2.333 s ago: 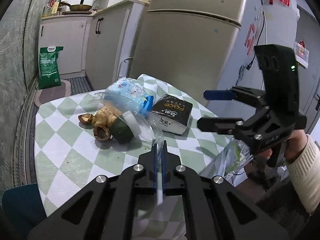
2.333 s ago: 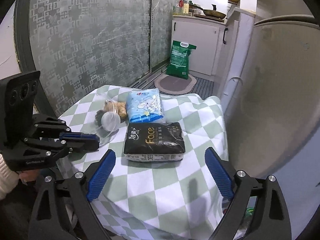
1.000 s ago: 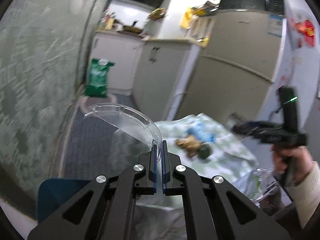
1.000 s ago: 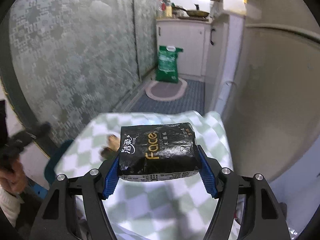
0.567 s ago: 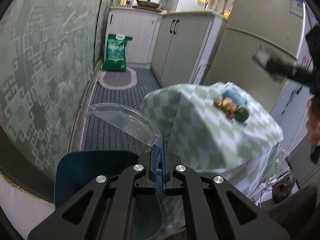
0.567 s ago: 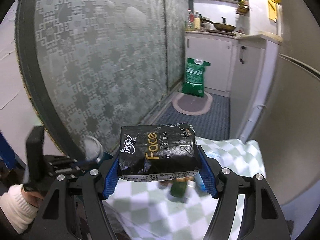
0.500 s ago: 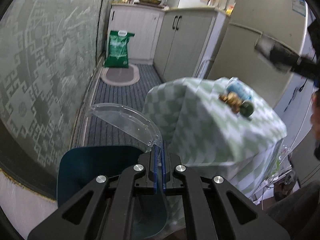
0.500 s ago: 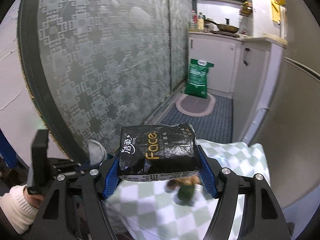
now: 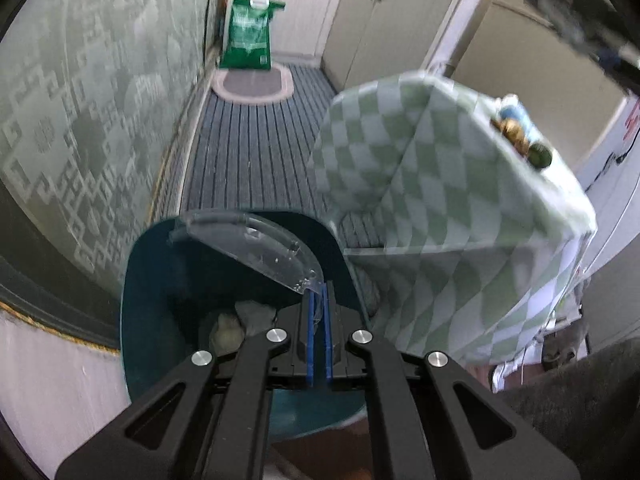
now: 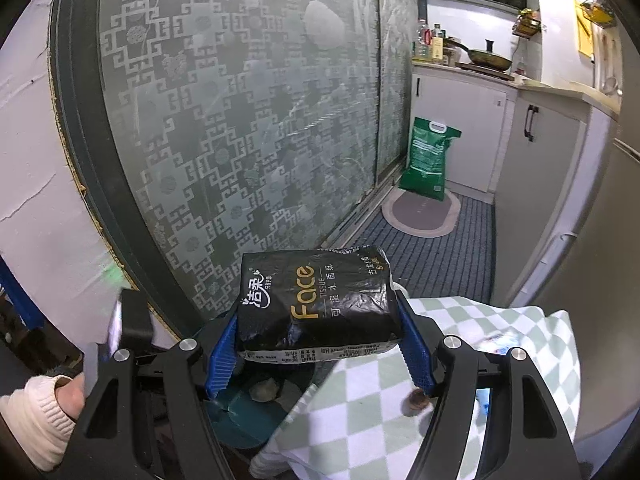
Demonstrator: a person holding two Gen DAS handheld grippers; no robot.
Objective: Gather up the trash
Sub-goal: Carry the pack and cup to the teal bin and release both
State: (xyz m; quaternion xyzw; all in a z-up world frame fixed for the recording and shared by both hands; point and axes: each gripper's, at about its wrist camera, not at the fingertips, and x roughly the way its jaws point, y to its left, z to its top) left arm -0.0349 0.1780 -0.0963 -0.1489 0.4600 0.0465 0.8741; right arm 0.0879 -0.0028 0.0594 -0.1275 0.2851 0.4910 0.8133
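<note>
The clear lid [image 9: 256, 252] sits low in the left wrist frame, pinched at its edge by the left tool [image 9: 318, 320], whose blue pads are nearly together on it. It hangs over the mouth of the teal bin [image 9: 136, 280], where a few crumpled scraps [image 9: 240, 320] already lie, so some trash looks binned and the lid seems about ready to drop. The right tool [image 10: 318, 344] grips the black tissue pack [image 10: 316, 304] across its width at lower centre of the right wrist frame, above the bin [image 10: 240, 416] and the desk [image 10: 360, 420] edge. On the checked desk [image 9: 440, 168], at the right of the left view, nut shells [image 9: 510, 132], a dark green fruit [image 9: 540, 154] and a blue packet [image 9: 514, 112] remain, so collecting is probably partway done
</note>
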